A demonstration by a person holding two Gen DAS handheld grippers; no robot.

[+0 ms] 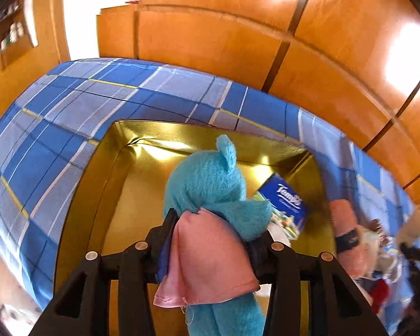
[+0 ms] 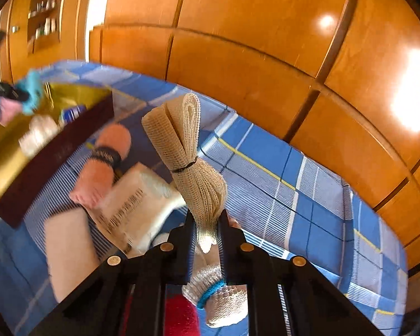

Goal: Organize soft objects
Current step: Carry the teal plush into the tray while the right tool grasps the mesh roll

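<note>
The left gripper (image 1: 210, 240) is clamped tight on a teal plush toy (image 1: 210, 184) with its pink cloth (image 1: 210, 266), hanging over the gold-lined box (image 1: 120, 196), where a blue tissue pack (image 1: 287, 204) already sits at the box's 3 o'clock side. The right gripper (image 2: 205, 224) is pinched shut on the tail of a tied beige mesh bundle (image 2: 187, 145), held above the blue checked cloth (image 2: 294, 196), the box off at 10 o'clock. The risk, I'd say: that bundle is held only by its thin end, so it could slip free, and the floppy plush could snag the box rim or land on the pack if released off-centre.
</note>
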